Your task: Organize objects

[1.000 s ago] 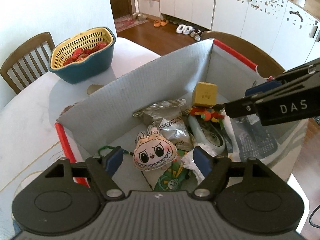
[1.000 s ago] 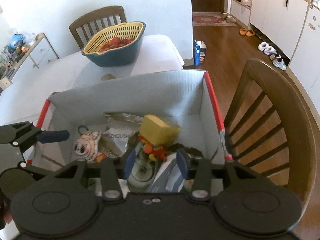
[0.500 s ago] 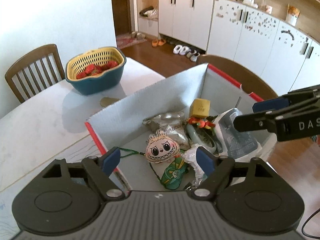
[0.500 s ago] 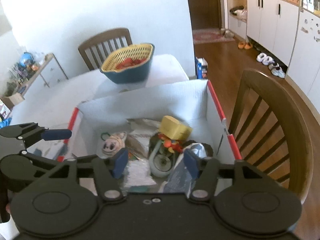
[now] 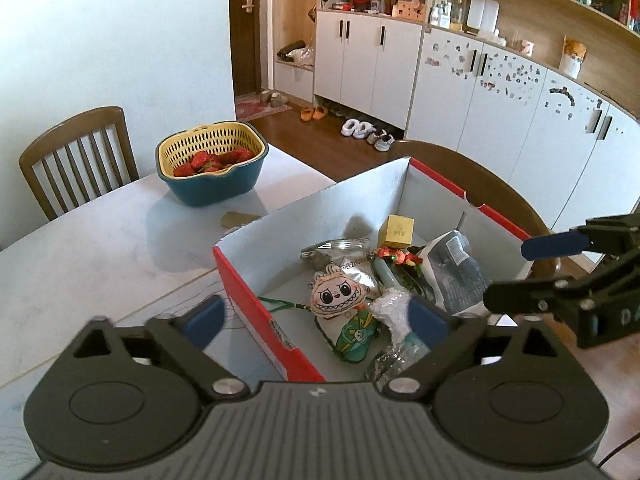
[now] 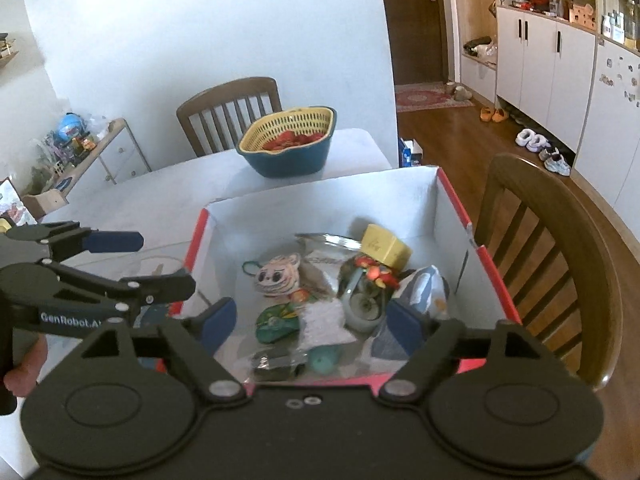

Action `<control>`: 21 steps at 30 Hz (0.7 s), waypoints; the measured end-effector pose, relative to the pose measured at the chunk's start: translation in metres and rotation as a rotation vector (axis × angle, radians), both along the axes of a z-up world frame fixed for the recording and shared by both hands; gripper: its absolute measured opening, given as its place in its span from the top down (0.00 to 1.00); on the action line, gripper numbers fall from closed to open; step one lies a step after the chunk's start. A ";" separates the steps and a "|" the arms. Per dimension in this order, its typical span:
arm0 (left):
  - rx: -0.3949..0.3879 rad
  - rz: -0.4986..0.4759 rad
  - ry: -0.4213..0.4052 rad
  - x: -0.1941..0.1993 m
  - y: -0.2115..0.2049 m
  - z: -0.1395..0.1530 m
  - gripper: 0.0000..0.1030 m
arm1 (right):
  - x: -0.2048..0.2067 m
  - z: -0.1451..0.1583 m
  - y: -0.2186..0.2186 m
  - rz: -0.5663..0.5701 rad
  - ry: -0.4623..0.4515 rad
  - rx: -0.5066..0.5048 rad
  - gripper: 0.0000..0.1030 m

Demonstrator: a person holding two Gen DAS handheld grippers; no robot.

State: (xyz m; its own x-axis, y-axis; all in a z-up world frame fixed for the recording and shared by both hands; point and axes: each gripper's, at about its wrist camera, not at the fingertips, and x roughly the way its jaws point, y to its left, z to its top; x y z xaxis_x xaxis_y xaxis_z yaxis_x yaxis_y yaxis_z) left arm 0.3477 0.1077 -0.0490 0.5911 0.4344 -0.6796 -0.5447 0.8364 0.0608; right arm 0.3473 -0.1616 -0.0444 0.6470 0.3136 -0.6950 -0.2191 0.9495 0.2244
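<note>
My left hand-held gripper (image 5: 314, 320) hangs released above the near left rim of the box (image 5: 256, 308), its blue pads spread wide with nothing between them; one pad lies outside the red wall, the other over the contents. My right hand-held gripper (image 6: 312, 322) is likewise released and empty, poised over the near edge of the box (image 6: 456, 208). Each tool shows in the other's view: the right one (image 5: 540, 276) at the box's right side, the left one (image 6: 128, 264) beyond its left wall.

Inside the box, nearest me, lie a crumpled clear wrapper (image 5: 390, 310) and a green pouch (image 5: 354, 338). Just beyond sits the plush face toy (image 5: 338, 294) with its green cord trailing toward the left wall, resting partly on a silver snack packet (image 5: 340, 256). To the right lies a grey printed bag (image 5: 456, 272) against the right wall. Between them is an orange-and-red trinket (image 5: 394, 256), touching a yellow cube (image 5: 396, 232) near the far corner.

The box stands at the right edge of the white surface (image 5: 100, 240). Toward the far edge sits a teal basket (image 5: 212, 168) with a yellow liner, holding red fruit. Wooden chairs stand beyond the far edge (image 5: 76, 156) and at the right edge (image 6: 552, 248)
</note>
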 end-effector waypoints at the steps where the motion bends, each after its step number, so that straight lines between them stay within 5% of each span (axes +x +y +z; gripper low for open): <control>1: 0.002 -0.002 -0.005 -0.003 -0.001 0.001 0.00 | -0.004 0.001 0.002 0.001 -0.007 0.003 0.15; 10: -0.015 -0.068 -0.020 -0.028 -0.021 0.002 0.00 | -0.045 0.010 0.012 -0.021 -0.087 0.032 0.01; 21: -0.004 -0.091 -0.049 -0.046 -0.047 0.008 0.00 | -0.083 0.019 0.008 -0.082 -0.155 0.070 0.01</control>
